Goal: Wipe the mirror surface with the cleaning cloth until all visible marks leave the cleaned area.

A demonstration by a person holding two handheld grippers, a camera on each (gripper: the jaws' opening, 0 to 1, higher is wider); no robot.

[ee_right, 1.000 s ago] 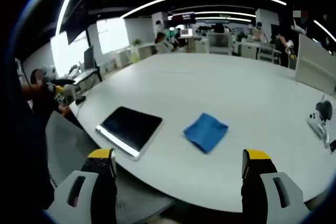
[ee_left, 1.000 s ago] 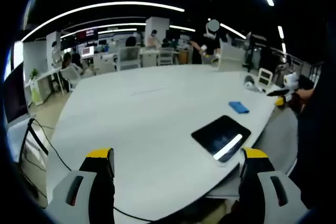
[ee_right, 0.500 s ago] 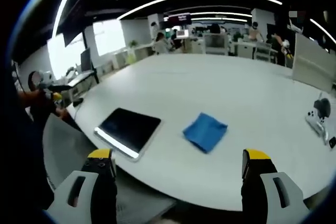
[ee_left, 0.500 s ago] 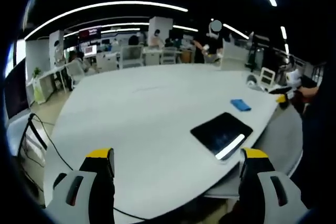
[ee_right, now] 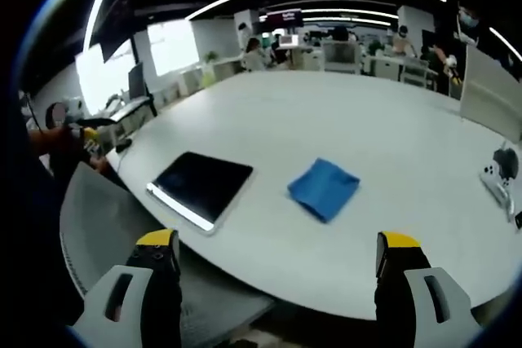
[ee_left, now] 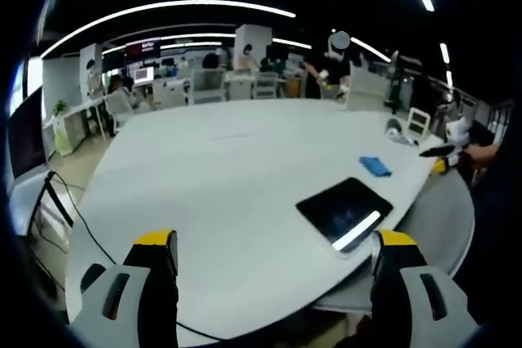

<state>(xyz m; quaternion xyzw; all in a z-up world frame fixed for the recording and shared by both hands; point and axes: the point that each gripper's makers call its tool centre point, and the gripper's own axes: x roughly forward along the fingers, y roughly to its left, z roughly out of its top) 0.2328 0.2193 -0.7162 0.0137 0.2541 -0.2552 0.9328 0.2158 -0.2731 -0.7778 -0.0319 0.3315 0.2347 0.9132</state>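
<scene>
A dark rectangular mirror (ee_right: 201,186) lies flat near the edge of the white table (ee_right: 367,128), reflecting a strip of ceiling light. A blue cleaning cloth (ee_right: 324,187) lies crumpled just to its right. My right gripper (ee_right: 276,283) is open and empty, held off the table's edge short of both. In the left gripper view the mirror (ee_left: 342,209) sits at the right and the cloth (ee_left: 374,166) beyond it. My left gripper (ee_left: 273,283) is open, empty, well back from them. The other gripper (ee_left: 438,152) shows at the far right, held by a hand.
A grey chair (ee_right: 122,226) stands by the table's edge below the mirror. White devices (ee_right: 499,178) lie at the table's far right. A black cable (ee_left: 73,218) runs along the table's left edge. Desks, chairs and people fill the office behind.
Both views shifted slightly with the hands; the right gripper view has come a little closer to the mirror and cloth. Neither object has moved on the table.
</scene>
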